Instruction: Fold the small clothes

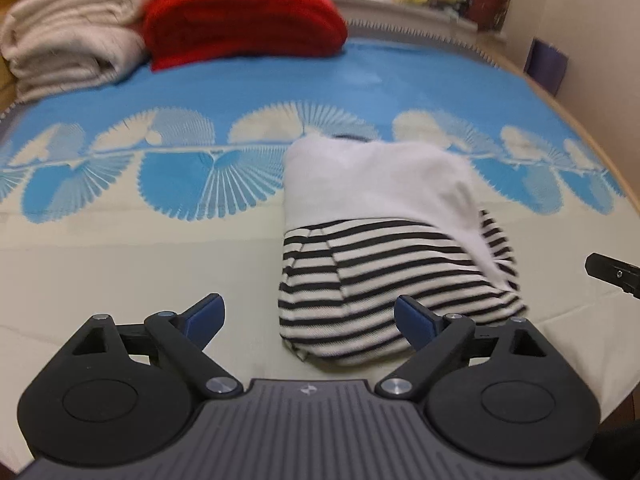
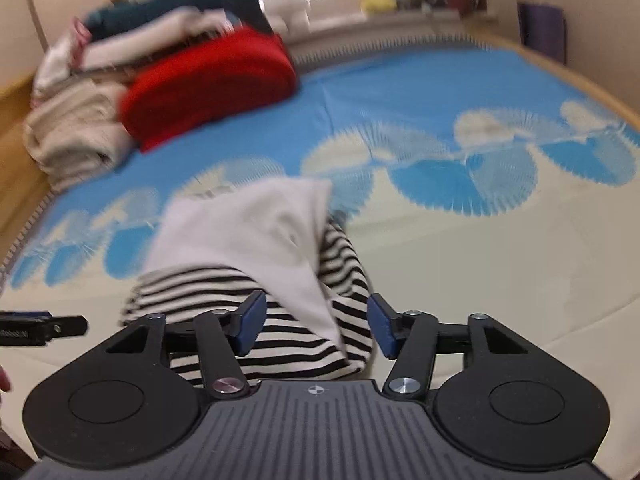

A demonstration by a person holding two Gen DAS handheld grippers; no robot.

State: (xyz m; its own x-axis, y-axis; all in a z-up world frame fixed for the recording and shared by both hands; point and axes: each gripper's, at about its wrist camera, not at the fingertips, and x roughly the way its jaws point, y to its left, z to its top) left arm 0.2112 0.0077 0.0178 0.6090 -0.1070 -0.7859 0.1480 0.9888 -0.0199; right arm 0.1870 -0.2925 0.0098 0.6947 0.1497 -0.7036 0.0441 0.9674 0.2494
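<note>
The garment (image 1: 384,248), a striped piece with a white layer folded over its far half, is laid on the bedspread (image 1: 120,272), on the cream band just below the blue pattern. It appears compactly folded.

The left gripper (image 1: 310,320) is held with jaws spread apart and nothing between them; its right finger sits over the near striped edge, though contact cannot be confirmed. The right gripper (image 2: 316,326) is likewise spread wide and empty, with the near right corner of the garment lying between its fingers.

Risks from this position:

- If only the white top layer is pinched, the layer is likely to be peeled back and the fold undone.
- If the bedspread is caught together with the cloth, the surface is likely to be dragged and the garment shifted.
- Uneven pull from the two sides is likely to skew the bundle.

The red stack (image 1: 244,20) and beige stack (image 1: 72,36) lie well apart at the far end.
</note>
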